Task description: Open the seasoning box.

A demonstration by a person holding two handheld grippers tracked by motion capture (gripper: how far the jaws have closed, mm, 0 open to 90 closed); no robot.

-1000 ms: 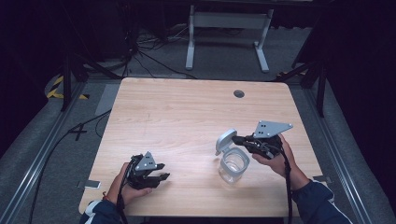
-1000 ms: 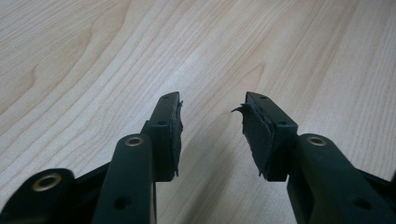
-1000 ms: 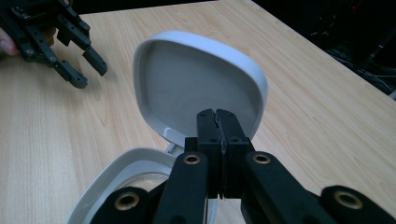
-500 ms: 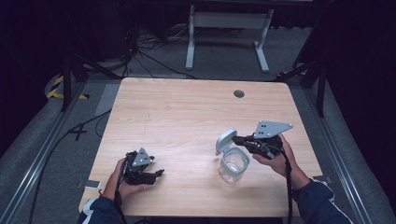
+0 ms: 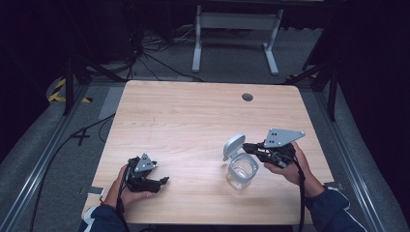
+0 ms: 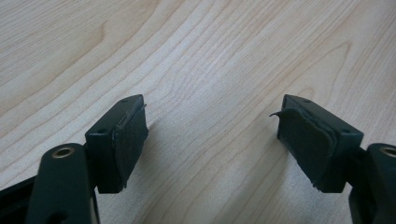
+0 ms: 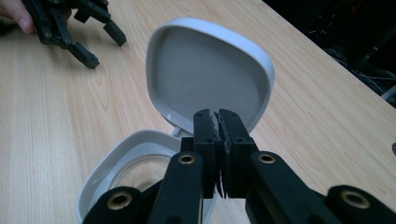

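Clear glass jar (image 5: 240, 171), white squarish hinged lid (image 7: 210, 77) tipped upright, near table's (image 5: 193, 116) right front. Right gripper (image 7: 218, 122): jaws pressed together just by lid's lower edge; whether they pinch it, cannot tell. Left gripper (image 6: 212, 140): jaws wide apart, nothing between, worn black rubber pads (image 6: 130, 135) over pale wood grain

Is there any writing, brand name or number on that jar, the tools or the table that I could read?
None can be read.
Jar and its open lid: plain, no label.
Grey plates on the left gripper and right gripper: holes, no lettering.
Table: bare wood grain.
Yellow-black floor stripes: a marking, no words.
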